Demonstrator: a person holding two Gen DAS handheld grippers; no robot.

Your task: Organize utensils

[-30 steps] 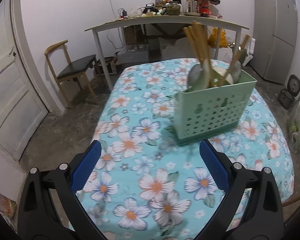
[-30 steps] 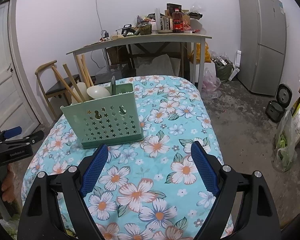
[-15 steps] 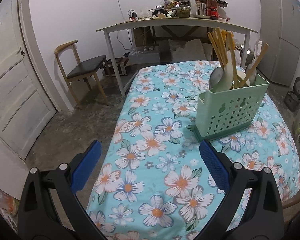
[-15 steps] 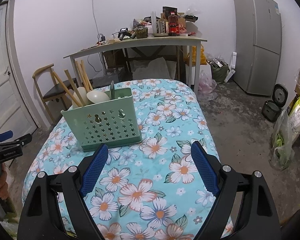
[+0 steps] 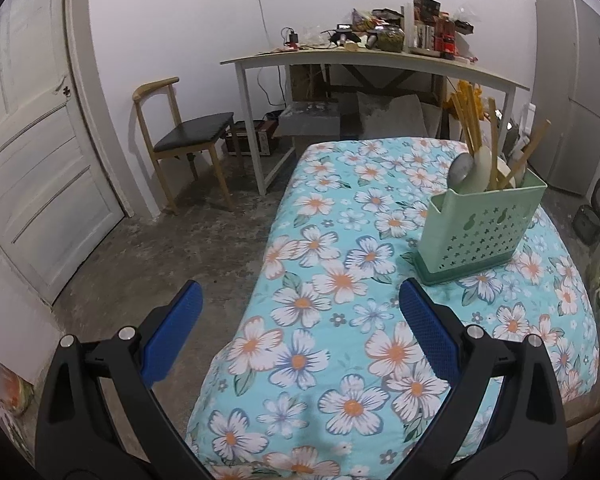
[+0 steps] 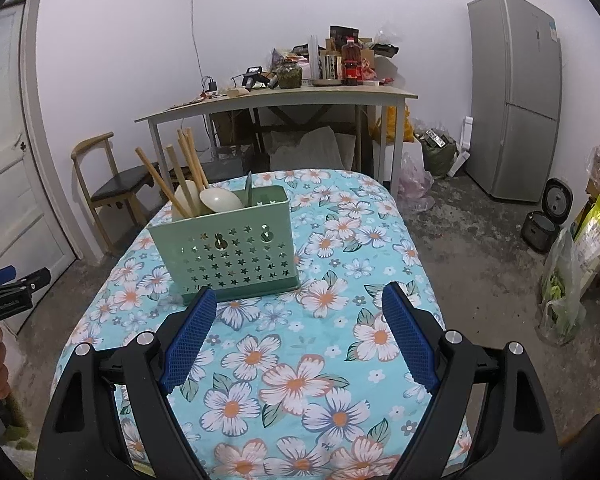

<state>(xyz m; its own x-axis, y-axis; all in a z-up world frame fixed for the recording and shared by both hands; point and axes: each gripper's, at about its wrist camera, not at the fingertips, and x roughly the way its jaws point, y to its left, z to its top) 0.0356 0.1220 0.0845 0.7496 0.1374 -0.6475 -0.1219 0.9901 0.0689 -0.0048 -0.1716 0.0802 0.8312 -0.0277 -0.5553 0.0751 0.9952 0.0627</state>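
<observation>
Left hand-held gripper [image 5: 300,308]: black frame, blue ribbed pads, jaws spread wide, nothing between them; it hangs over the near left edge of the surface, its left pad above bare concrete floor.
Right hand-held gripper [image 6: 298,304]: same build, jaws spread wide and empty, above the flowered cloth.
Surface [image 6: 340,360]: a table under a turquoise cloth printed with white and orange flowers.
Pale green plastic utensil caddy with star-shaped holes [image 6: 224,248]: upright on the surface, ahead of the right hand-held gripper and just left of its centre line; its base sits just beyond the left pad's tip, apart from it. From the left hand-held gripper it lies ahead and to the right, past the right pad, clearly apart.
Light wooden chopsticks [image 6: 188,168]: standing in the caddy's left part, leaning left and back.
Cream plastic spoon [image 6: 220,201]: bowl up, just right of the chopsticks.
Metal spoon [image 5: 462,168]: bowl up in the caddy, beside the cream one.
Other hand-held gripper seen from the right one [image 6: 4,292]: at the far left edge, well apart from the caddy.
</observation>
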